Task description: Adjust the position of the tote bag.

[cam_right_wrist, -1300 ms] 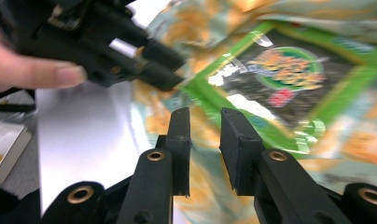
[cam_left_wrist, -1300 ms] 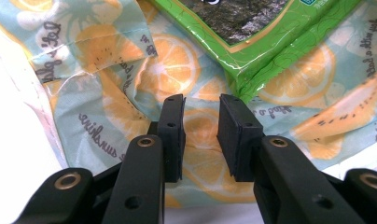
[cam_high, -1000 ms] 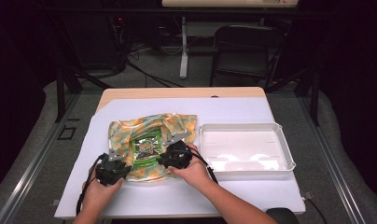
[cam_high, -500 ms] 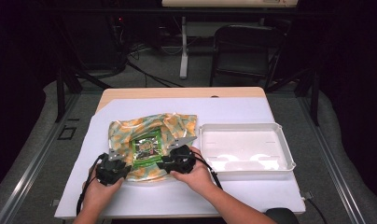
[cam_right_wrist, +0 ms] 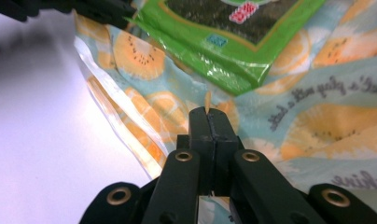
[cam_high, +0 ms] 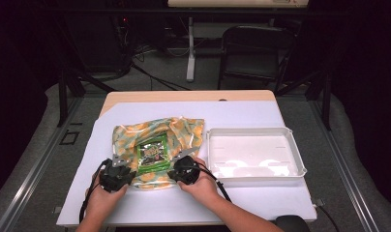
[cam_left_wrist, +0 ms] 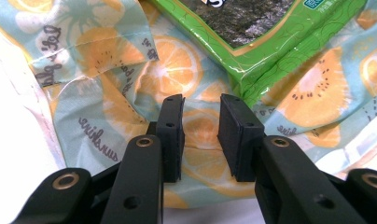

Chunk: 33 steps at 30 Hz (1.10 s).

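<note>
On the white table (cam_high: 261, 203), the fruit-print bag (cam_high: 184, 130) lies flat beside the tray (cam_high: 254, 171), a green packet (cam_high: 152, 155) on it. My right gripper (cam_right_wrist: 208, 122) pinches bag film; the left gripper (cam_left_wrist: 201, 122) is apart. I'd clamp left before lifting evenly.

The green packet (cam_left_wrist: 266, 32) is running off the top of my left gripper view, so its printing is getting cut short. In my right gripper view its label is blurring too much to read. My right gripper (cam_right_wrist: 209, 113) is pressing its jaws together, and a sliver of the fruit-print bag (cam_right_wrist: 317, 116) is poking up at their tips; I am not making out how much is caught. From above, my hands are hiding both grippers' jaws.
</note>
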Each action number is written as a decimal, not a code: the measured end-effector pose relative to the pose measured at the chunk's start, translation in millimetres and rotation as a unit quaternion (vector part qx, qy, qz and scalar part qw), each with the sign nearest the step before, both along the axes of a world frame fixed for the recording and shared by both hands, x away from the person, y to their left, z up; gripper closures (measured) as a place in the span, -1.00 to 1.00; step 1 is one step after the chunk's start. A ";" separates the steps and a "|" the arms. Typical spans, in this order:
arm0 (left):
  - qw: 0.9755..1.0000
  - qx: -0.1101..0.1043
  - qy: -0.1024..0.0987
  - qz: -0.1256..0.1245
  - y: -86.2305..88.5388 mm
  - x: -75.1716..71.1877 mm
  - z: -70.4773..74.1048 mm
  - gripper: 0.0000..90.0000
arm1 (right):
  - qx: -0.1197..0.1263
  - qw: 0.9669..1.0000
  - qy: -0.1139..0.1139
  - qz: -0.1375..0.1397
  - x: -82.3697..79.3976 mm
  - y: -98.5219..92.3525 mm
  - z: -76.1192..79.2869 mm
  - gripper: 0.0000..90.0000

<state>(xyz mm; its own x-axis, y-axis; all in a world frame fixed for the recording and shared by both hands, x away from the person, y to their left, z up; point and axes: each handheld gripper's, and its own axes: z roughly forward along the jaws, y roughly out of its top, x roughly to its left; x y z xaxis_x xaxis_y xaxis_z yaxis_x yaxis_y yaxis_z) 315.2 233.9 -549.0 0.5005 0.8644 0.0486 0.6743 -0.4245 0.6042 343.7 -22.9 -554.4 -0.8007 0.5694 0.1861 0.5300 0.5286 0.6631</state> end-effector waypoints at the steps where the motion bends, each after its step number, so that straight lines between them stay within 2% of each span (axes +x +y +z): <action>1: 1.000 0.001 -0.001 -0.001 -0.2 -0.1 -0.1 0.57 | -0.002 1.000 0.000 0.000 0.1 0.1 -1.4 1.00; 5: 1.000 0.004 -0.007 0.001 -1.1 -0.4 -0.8 0.57 | -0.007 1.000 0.009 -0.004 -0.4 -0.6 -1.9 1.00; 8: 1.000 0.003 -0.004 0.001 -0.6 -0.4 -0.3 0.56 | -0.007 1.000 0.014 -0.003 -0.4 -2.4 -1.8 1.00; 10: 1.000 0.002 -0.004 0.001 -0.4 -0.2 -0.3 0.56 | 0.000 1.000 0.019 -0.010 -1.3 -2.1 -2.3 1.00; 14: 1.000 -0.001 -0.001 0.002 -0.1 0.2 -0.1 0.55 | -0.011 1.000 0.025 0.004 -1.3 -3.6 -0.4 1.00; 18: 1.000 -0.008 -0.004 0.007 0.6 0.8 1.2 0.50 | -0.004 1.000 0.027 0.003 -1.1 -4.9 -1.2 0.99; 22: 1.000 -0.020 -0.012 0.006 1.8 -0.8 7.6 0.43 | -0.001 1.000 0.025 -0.002 -1.0 -6.9 1.1 0.84; 23: 1.000 -0.025 -0.017 0.009 1.8 -1.6 8.9 0.40 | 0.004 1.000 0.027 -0.007 -1.9 -7.3 2.7 0.80; 27: 0.999 -0.039 -0.030 0.015 3.6 -3.8 14.5 0.33 | 0.020 1.000 0.013 -0.012 -3.2 -10.3 8.3 0.64; 33: 0.997 -0.057 -0.048 0.024 6.9 -5.8 21.3 0.26 | 0.047 0.999 0.003 -0.018 -5.0 -13.3 15.2 0.42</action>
